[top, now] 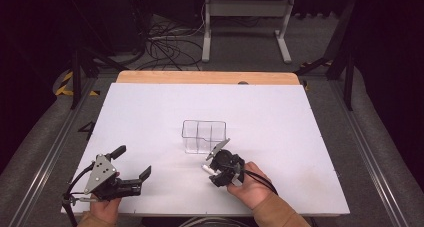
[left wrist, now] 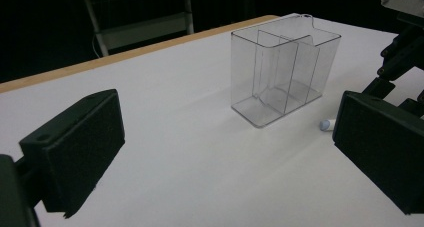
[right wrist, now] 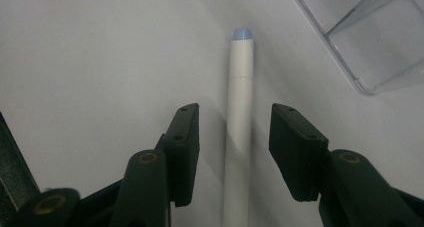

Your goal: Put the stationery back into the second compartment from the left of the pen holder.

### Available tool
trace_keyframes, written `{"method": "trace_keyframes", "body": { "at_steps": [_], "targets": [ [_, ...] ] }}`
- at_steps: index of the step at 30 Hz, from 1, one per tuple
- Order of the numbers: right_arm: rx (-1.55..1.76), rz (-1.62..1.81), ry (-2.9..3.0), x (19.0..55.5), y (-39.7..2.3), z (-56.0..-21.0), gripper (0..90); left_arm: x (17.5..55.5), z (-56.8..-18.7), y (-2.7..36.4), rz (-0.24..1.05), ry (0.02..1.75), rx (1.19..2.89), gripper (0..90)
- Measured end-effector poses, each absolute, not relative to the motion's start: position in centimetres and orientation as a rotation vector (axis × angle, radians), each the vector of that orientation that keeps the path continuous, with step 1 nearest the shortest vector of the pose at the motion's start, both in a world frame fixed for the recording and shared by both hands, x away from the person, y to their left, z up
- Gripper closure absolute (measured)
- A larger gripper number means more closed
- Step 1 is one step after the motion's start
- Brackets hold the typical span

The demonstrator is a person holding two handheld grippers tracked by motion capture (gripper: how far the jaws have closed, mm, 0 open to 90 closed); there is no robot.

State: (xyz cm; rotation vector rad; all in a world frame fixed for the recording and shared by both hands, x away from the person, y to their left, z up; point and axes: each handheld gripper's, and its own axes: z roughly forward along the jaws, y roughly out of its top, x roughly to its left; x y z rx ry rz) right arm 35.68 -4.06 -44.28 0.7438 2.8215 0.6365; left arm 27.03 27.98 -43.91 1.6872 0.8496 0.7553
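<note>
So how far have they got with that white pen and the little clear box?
Nothing looks finished yet: the clear box stands empty on the white table. In hand now: the right gripper sits low over the white pen, which lies flat between its jaws, not yet pinched. The left gripper waits open, off to the side. Probably left: gripping the pen, lifting it, and dropping it into a compartment.

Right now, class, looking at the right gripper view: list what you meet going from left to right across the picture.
Left pad → white pen lying between the jaws, untouched → right pad → clear plastic organizer at the upper right.
</note>
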Motion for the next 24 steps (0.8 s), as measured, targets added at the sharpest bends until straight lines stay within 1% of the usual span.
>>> {"method": "trace_keyframes", "body": {
  "at_steps": [8,13,21,24],
  "targets": [
    [0.775,0.594,2.841,35.94,-3.60,-44.56,63.5,27.07,-43.92,27.94,0.759,0.847,1.690,1.1],
    [0.781,0.553,2.832,36.02,-3.34,-44.78,70.0,27.10,-43.91,27.92,0.758,0.846,1.691,1.1],
    [0.764,0.540,2.829,35.83,-3.16,-44.89,77.0,27.08,-43.89,27.94,0.754,0.843,1.689,1.1],
    [0.754,0.535,2.827,35.74,-3.10,-44.90,78.0,27.07,-43.88,27.97,0.753,0.843,1.688,1.1]
  ]
}}
